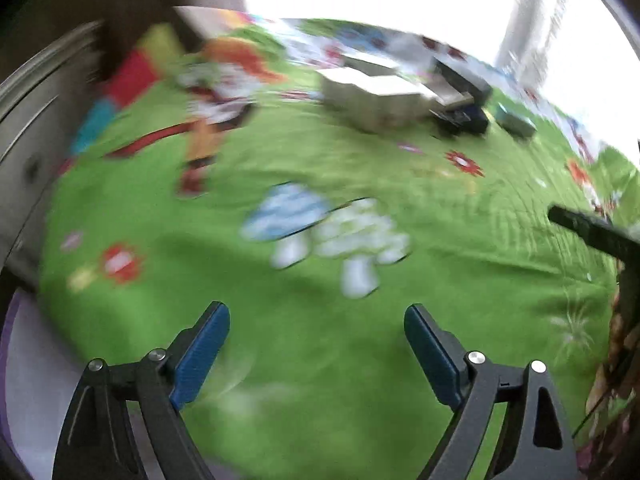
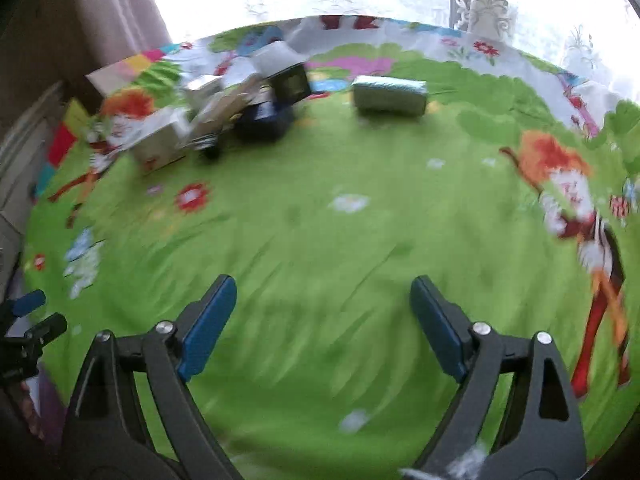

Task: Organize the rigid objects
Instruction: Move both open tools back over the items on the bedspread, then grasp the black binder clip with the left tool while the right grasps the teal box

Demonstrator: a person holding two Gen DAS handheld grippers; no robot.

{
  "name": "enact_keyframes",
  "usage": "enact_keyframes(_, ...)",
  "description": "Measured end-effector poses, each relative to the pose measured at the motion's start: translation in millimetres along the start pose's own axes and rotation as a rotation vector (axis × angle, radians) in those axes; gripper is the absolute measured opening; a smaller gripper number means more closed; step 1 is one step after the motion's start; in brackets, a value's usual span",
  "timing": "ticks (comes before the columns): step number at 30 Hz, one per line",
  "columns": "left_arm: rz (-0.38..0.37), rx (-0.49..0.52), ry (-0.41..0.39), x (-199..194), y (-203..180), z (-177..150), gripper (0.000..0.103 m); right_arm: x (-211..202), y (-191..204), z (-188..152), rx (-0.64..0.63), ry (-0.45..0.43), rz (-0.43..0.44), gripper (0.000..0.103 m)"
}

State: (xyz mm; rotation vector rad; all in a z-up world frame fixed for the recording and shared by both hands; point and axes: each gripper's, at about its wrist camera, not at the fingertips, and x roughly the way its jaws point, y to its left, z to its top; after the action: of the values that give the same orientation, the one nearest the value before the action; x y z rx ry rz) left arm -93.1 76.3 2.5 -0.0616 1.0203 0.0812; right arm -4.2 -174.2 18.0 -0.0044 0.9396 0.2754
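No legible text; boxes (image 2: 224,116) too blurred.

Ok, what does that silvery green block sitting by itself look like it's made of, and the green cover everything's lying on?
The silvery green block looks like a box in glossy foil or metallic wrap: its faces glint and its edges are crisp, though blur leaves cardboard or plastic underneath open. The green cover looks like soft matte printed fabric, probably a bedspread: it shows fine creases and cartoon flower prints, with no shine.
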Motion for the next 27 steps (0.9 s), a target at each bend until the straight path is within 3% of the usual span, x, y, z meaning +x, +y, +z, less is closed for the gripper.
enact_keyframes(4,-0.020,0.043,-0.010,19.2,-32.2,23.0,0.103,23.1,-28.2,29.3,0.016,0.001,-0.079,0.095)
enact_keyframes(7,-0.029,0.057,-0.017,27.2,-50.1,34.9,0.103,50.1,-48.5,61.4,0.004,0.029,-0.126,0.101)
enact_keyframes(12,-0.020,0.040,-0.056,31.2,-60.8,38.4,0.103,94.4,-60.0,118.0,-0.106,0.040,-0.070,0.103)
enact_keyframes(19,-0.012,0.020,-0.070,31.7,-61.6,37.9,0.103,105.2,-72.8,131.9,-0.299,0.045,0.109,0.102)
enact_keyframes(20,-0.008,0.017,-0.071,32.0,-62.2,38.3,0.103,103.1,-73.5,130.1,-0.320,0.039,0.128,0.096)
enact_keyframes(22,-0.007,0.014,-0.069,33.1,-62.9,39.8,0.103,94.2,-73.4,126.5,-0.345,0.010,0.156,0.062)
enact_keyframes(23,-0.005,0.013,-0.068,33.6,-63.4,40.8,0.103,89.0,-74.3,124.4,-0.338,-0.006,0.166,0.030)
enact_keyframes(24,-0.004,0.013,-0.066,34.2,-64.1,41.8,0.103,88.9,-75.2,123.2,-0.320,-0.008,0.174,0.008)
enact_keyframes(27,0.002,0.003,-0.060,37.5,-68.4,47.7,0.103,75.2,-68.4,103.9,-0.306,-0.011,0.158,0.008)
